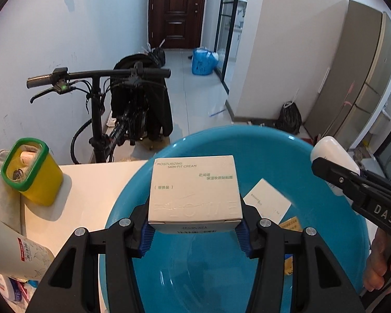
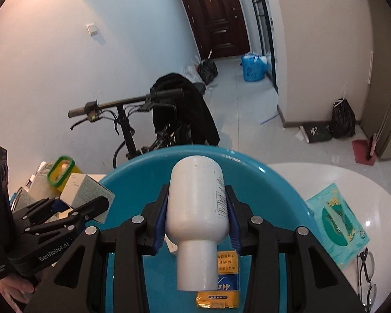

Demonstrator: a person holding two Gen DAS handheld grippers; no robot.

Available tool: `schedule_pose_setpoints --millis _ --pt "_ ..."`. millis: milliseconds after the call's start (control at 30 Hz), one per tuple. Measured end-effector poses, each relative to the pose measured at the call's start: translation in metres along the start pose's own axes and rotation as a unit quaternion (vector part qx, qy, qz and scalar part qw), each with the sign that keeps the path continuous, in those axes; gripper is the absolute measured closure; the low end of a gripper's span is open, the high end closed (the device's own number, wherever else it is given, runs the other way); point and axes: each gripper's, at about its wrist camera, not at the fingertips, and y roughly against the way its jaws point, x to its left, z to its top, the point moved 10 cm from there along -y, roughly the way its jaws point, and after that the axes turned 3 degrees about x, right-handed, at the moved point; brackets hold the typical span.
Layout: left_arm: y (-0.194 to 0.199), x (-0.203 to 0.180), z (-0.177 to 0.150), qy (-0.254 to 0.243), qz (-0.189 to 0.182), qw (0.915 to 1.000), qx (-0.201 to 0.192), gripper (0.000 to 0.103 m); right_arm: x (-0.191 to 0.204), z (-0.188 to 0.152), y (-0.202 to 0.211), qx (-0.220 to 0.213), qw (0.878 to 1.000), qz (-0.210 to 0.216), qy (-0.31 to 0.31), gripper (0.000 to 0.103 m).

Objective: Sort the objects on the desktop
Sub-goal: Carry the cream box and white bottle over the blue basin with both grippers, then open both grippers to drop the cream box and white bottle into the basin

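My left claw [image 1: 194, 230] clamped on a white cream box [image 1: 194, 190] over the blue basin [image 1: 325, 156], my right claw [image 2: 196, 228] clamped on a white bottle [image 2: 196, 208] above it too, basin holding a white card [image 1: 268, 200] and a yellow-blue packet [image 2: 225, 287], yellow bin [image 1: 39, 180] with small bits inside on the table [image 1: 91, 195].

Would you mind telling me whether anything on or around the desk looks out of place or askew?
Mostly tidy. The one oddity: the white bottle is held cap-toward-camera in the right tongs, lying tilted over the blue basin. On the floor beyond, a dark bag lies flat beside scattered scraps.
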Motion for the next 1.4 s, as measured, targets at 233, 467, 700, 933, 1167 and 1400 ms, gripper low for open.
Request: schedule_pose_setpoints --millis 233,467,700,933,1167,1400 --pt "-0.012 -0.017 -0.01 -0.013 -0.009 0.9996 0.023 0.049 -0.007 -0.004 -0.008 0.013 0.999 -0.028 0.017 0.065" --pt "-0.026 -0.02 -0.018 -0.014 -0.015 0.9984 0.053 0.049 -0.009 -0.006 -0.011 0.031 0.998 -0.05 0.03 0.065" --pt "-0.041 -0.015 -0.028 0.005 -0.03 0.9956 0.089 0.049 -0.011 -0.01 -0.014 0.045 0.997 -0.051 0.028 0.065" --pt "-0.042 -0.012 -0.029 -0.005 -0.006 0.9958 0.091 0.049 -0.012 -0.012 -0.019 0.053 0.997 -0.047 0.02 0.065" --pt "-0.041 -0.01 -0.029 -0.002 -0.003 0.9956 0.093 0.046 -0.01 -0.02 -0.026 0.074 0.996 -0.043 0.018 0.065" --pt "-0.036 -0.009 -0.025 -0.008 0.014 0.9968 0.078 0.036 -0.008 -0.02 -0.025 0.074 0.996 -0.045 0.024 0.065"
